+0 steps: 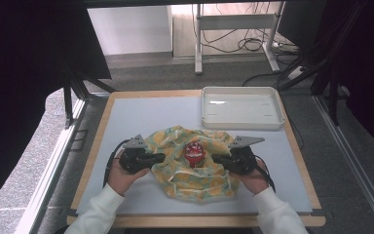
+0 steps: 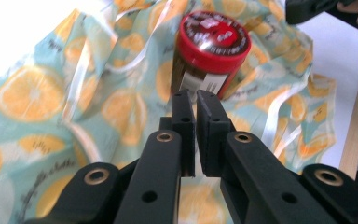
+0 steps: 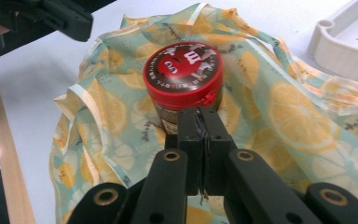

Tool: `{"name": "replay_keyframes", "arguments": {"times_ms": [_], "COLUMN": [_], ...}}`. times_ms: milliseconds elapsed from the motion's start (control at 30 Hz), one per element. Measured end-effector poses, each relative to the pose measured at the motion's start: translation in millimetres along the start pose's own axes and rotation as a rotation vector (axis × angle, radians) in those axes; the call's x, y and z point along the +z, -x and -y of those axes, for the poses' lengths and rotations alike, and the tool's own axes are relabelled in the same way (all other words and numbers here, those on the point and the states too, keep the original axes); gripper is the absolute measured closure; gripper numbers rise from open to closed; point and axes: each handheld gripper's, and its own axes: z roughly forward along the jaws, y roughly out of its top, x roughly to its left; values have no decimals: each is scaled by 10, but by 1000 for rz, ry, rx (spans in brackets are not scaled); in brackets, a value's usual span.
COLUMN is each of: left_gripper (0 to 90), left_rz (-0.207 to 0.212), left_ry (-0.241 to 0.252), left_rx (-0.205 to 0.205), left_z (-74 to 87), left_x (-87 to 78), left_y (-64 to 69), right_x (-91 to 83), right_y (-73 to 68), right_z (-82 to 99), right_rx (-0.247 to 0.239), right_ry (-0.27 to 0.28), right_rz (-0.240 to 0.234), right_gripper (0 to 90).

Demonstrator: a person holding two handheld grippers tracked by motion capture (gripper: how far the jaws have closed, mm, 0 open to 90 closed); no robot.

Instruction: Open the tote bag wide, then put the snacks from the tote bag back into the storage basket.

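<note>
A cloth printed with lemons (image 1: 199, 184) lies bunched on the white mat, with a red-lidded jar (image 1: 194, 152) standing upright in its middle. My left gripper (image 1: 162, 157) reaches in from the jar's left and my right gripper (image 1: 214, 159) from its right, both with their tips on the cloth. In the left gripper view the jaws (image 2: 196, 97) are closed to a thin slit just short of the jar (image 2: 213, 35), over the cloth (image 2: 32, 93). In the right gripper view the jaws (image 3: 200, 113) are pressed together with a sliver of cloth (image 3: 298, 112) between them, right under the jar (image 3: 182, 65).
A shallow white tray (image 1: 243, 126) sits at the back right of the table; its corner (image 3: 340, 46) is close to the cloth. The wooden table edge (image 1: 100, 141) frames the mat. Bare mat lies behind the cloth and to the left.
</note>
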Motion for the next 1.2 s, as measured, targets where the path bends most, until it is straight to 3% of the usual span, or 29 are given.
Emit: {"name": "replay_keyframes", "arguments": {"times_ms": [233, 333, 400, 567, 900, 1200], "left_gripper": [822, 706, 605, 394, 343, 334], "left_rz": [-17, -35, -60, -94, -106, -106], "left_ry": [9, 22, 25, 31, 39, 34], "left_rx": [5, 23, 29, -7, -25, -41], "left_z": [51, 44, 46, 46, 58, 52], "left_x": [-45, -44, -44, -73, -82, -70], "left_y": [-41, -27, -23, -73, -130, -149], "right_x": [-32, -25, -23, -33, -18, 158], "right_y": [18, 16, 16, 17, -32, -119], "right_z": [-16, -20, -20, -25, -103, -225], "right_rx": [7, 10, 9, 22, 24, 7], "right_ry": [12, 15, 17, 35, 35, 10], "right_rz": [6, 7, 21, 66, 92, 87], "right_gripper": [842, 811, 714, 478, 372, 329]}}
